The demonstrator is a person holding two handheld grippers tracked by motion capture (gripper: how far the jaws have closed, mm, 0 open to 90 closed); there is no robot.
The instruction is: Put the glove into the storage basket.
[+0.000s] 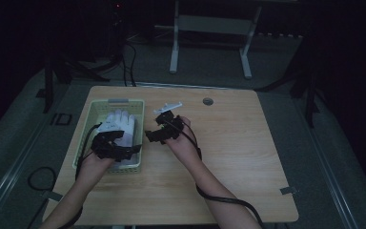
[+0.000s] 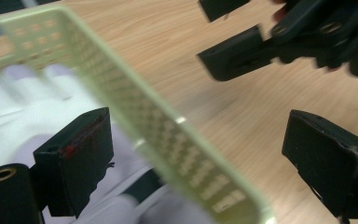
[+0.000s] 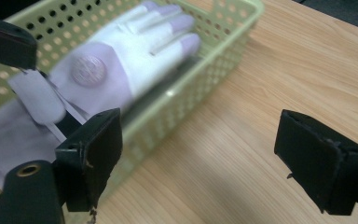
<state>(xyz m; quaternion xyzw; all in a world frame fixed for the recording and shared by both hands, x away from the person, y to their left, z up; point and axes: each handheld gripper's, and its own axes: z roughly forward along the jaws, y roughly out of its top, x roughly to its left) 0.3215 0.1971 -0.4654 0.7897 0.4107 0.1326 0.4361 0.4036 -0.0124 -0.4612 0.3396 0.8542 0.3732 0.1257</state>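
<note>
The glove (image 1: 119, 125) is white, soft and slightly crumpled, with a round embossed patch on its back and a strap tab at the cuff, both of which my right gripper view shows (image 3: 121, 65). It lies flat in the pale green basket (image 1: 91, 114), a shallow rectangular one with perforated walls, which sits on the left half of the wooden table (image 1: 238, 143). In the high view the glove's long axis runs along the basket's long side, fingers toward 12 o'clock at the far end and cuff toward 6 o'clock, near me. In my right gripper view that same axis slants, with the fingers toward about 1 o'clock and the cuff toward 7 o'clock. My left gripper (image 1: 116, 149) hangs over the near end of the basket above the cuff, its jaws spread wide with nothing between the pads; in the left gripper view (image 2: 200, 158) one jaw is over the glove (image 2: 23, 107) and the other over bare table, the basket wall (image 2: 168, 140) running between them. My right gripper (image 1: 158, 133) is just to the right of the basket, at about 3 o'clock from the glove, over the table. Its jaws also stand wide apart and hold nothing (image 3: 200, 158). Neither gripper touches the glove.
</note>
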